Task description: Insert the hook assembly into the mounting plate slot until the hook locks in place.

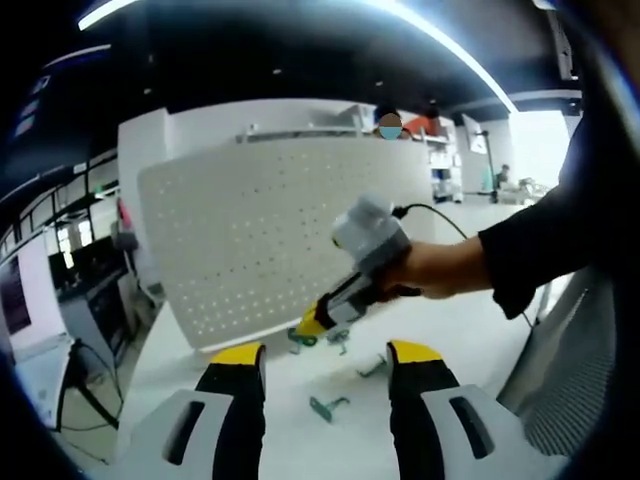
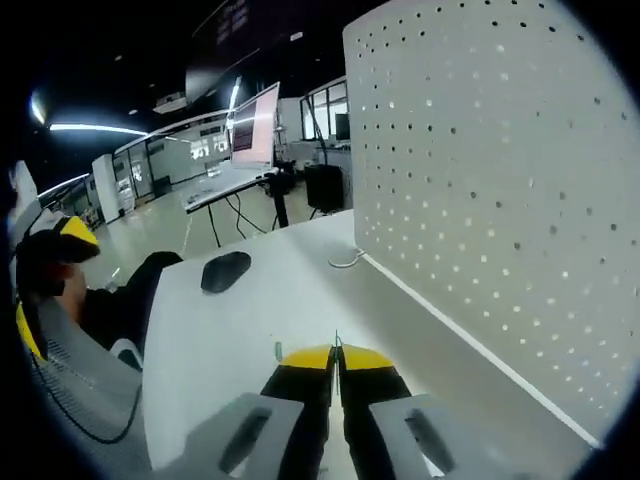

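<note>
The step in hand is the pick-up of a hook, before any insertion. In the left gripper view the right gripper [image 1: 318, 322], held in a person's hand [image 1: 432, 270], reaches down to the white table [image 1: 480, 330] among several small green hooks: one [image 1: 303, 338] lies right at its yellow tips, another [image 1: 339, 340] just beside it, a third [image 1: 374, 369] nearer the camera, and a fourth [image 1: 327, 406] between the left gripper's [image 1: 327, 355] own jaws, which stand wide apart and hold nothing. The white perforated mounting plate [image 1: 270, 230] stands upright on the table just behind the hooks.

In the right gripper view the jaws are pressed together, and a thin sliver rising between the tips may be a hook's edge, though it is too small to be sure. The mounting plate fills the right side of that view, close by. A dark mouse [image 2: 226, 270] lies further along the table.

Next, I judge, the pinched piece must be lifted, confirmed held, then turned so its tabs face a row of holes in the plate and pushed in until it seats
</note>
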Available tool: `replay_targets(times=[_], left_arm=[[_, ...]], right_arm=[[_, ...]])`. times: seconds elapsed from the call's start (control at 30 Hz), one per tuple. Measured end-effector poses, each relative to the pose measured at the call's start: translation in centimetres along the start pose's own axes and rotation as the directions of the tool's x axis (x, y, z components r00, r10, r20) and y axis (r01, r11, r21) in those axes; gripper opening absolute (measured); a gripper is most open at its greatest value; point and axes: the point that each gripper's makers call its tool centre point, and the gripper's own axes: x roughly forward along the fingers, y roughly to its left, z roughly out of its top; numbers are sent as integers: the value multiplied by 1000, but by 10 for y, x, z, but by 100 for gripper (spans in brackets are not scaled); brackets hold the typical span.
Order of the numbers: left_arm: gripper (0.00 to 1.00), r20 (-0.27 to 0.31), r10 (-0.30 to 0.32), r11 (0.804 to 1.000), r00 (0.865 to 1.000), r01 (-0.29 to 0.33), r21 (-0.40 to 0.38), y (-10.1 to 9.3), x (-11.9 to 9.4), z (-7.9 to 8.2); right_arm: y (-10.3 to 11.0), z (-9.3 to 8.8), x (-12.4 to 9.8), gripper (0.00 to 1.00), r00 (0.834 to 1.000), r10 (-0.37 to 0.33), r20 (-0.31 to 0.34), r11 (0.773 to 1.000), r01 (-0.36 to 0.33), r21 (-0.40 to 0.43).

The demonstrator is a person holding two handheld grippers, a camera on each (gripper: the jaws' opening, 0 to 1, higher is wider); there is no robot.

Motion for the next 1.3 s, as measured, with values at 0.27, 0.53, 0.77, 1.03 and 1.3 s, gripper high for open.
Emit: replay_targets(times=[0.27,0.53,0.77,1.03,1.3], left_arm=[[48,-5,-16,1000,1000,16,0,-4,1,0],[45,-3,-20,1000,1000,20,4,-5,0,0],[43,1,-23,1000,1000,23,-21,-5,0,1],[38,52,-21,985,998,29,-171,1,-2,15],[30,80,-3,977,997,20,-210,2,3,22]], right_arm=[[26,32,-33,0,992,16,124,1000,-16,-1],[47,52,-65,0,974,28,224,999,-31,11],[57,58,-83,0,962,34,273,999,-37,9],[65,63,-93,0,950,47,308,999,-53,11],[72,66,-93,0,943,69,325,997,-78,17]])
